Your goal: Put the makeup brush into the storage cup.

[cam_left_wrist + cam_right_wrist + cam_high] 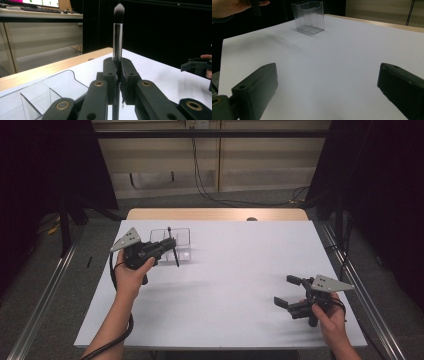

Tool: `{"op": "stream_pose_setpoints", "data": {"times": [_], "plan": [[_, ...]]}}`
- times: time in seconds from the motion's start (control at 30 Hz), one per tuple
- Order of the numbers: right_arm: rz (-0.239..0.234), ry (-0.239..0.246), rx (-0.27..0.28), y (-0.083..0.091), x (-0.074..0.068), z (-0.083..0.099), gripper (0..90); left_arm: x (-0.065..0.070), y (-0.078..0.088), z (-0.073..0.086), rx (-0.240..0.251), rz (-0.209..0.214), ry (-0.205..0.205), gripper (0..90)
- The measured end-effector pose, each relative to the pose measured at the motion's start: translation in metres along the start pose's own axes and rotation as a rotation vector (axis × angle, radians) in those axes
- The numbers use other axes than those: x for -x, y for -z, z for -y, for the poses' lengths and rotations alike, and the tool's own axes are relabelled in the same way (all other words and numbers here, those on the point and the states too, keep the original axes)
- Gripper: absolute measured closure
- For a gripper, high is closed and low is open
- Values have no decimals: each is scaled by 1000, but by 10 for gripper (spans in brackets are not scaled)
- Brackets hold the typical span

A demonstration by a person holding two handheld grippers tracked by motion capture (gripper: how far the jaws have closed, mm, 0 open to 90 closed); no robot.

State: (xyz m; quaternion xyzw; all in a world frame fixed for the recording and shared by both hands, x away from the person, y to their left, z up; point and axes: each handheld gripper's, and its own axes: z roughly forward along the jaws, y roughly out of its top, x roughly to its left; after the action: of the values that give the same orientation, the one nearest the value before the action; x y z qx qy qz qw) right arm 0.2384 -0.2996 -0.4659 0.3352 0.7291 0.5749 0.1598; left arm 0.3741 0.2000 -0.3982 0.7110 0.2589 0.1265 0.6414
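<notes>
At far left, the left gripper [167,243] reaches toward the clear plastic organizer [184,236], clamped tight on a makeup brush [117,37], bristles upward. At near right, the right gripper [289,291] points left, low over the white table [235,270], jaws spread wide, holding nothing.

no text we can read on any surface, no label, brand or number, the bright monitor [37,2] far behind the clear organiser [50,92] too blurred for us
</notes>
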Motion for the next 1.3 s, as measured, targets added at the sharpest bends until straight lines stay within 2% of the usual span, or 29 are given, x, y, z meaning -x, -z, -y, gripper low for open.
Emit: {"op": "stream_pose_setpoints", "data": {"times": [0.8,1.03,1.3], "plan": [[-3,-5,-3,0,1,2,24,-10,-6,-13,1,-29,-6,840],[-3,-4,-1,0,1,1,24,-13,-8,-21,-3,-39,-16,839],[-1,-2,-2,0,1,1,24,-17,-7,-28,17,-46,-12,839]]}}
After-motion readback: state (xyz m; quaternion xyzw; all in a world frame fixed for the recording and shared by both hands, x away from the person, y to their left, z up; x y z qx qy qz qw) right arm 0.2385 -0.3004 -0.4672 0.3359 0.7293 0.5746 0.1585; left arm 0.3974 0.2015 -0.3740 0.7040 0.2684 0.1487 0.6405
